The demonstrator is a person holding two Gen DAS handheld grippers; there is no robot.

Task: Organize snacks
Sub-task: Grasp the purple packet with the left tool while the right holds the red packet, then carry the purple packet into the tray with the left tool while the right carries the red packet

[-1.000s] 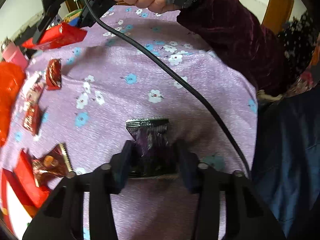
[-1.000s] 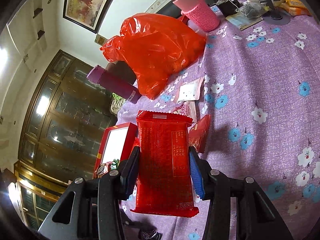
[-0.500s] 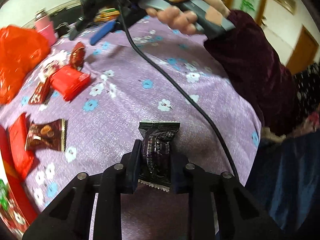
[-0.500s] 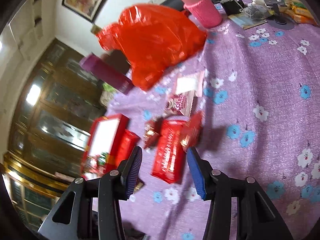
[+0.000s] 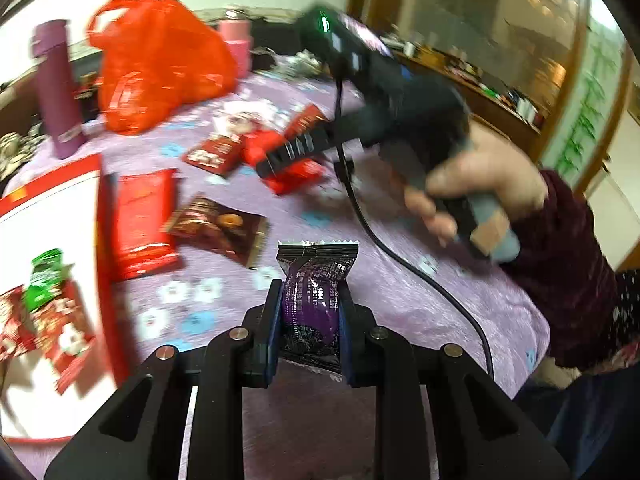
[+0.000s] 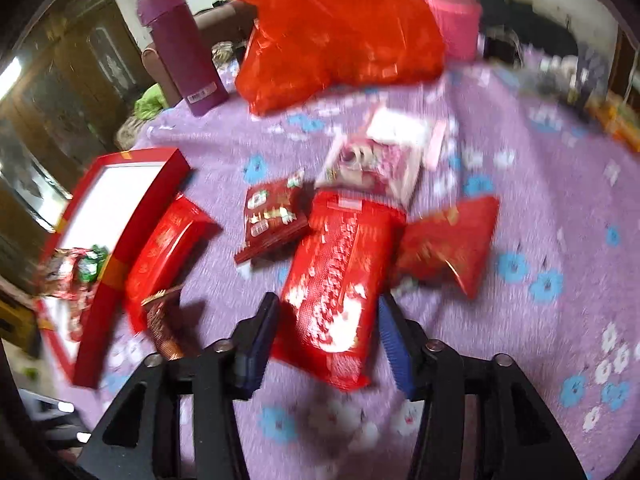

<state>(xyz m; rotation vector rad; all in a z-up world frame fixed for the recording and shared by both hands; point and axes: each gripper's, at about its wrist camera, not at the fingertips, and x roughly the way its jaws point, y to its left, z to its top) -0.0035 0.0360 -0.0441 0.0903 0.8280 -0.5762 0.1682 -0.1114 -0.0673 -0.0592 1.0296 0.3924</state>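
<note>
On the desk with its purple flowered cloth: the long red packet, pinched in the right claw a second ago, now lying loose between its wide-spread jaws, right of the red box. Left claw clamped on a purple-wrapped snack, swung round toward that box, likely its drop-off.

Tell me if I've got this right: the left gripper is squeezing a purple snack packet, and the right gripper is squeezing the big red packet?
Half right. The left gripper does clamp the purple packet. But in the right wrist view the right gripper is open: the red packet lies on the tablecloth between its fingers, not squeezed.
</note>
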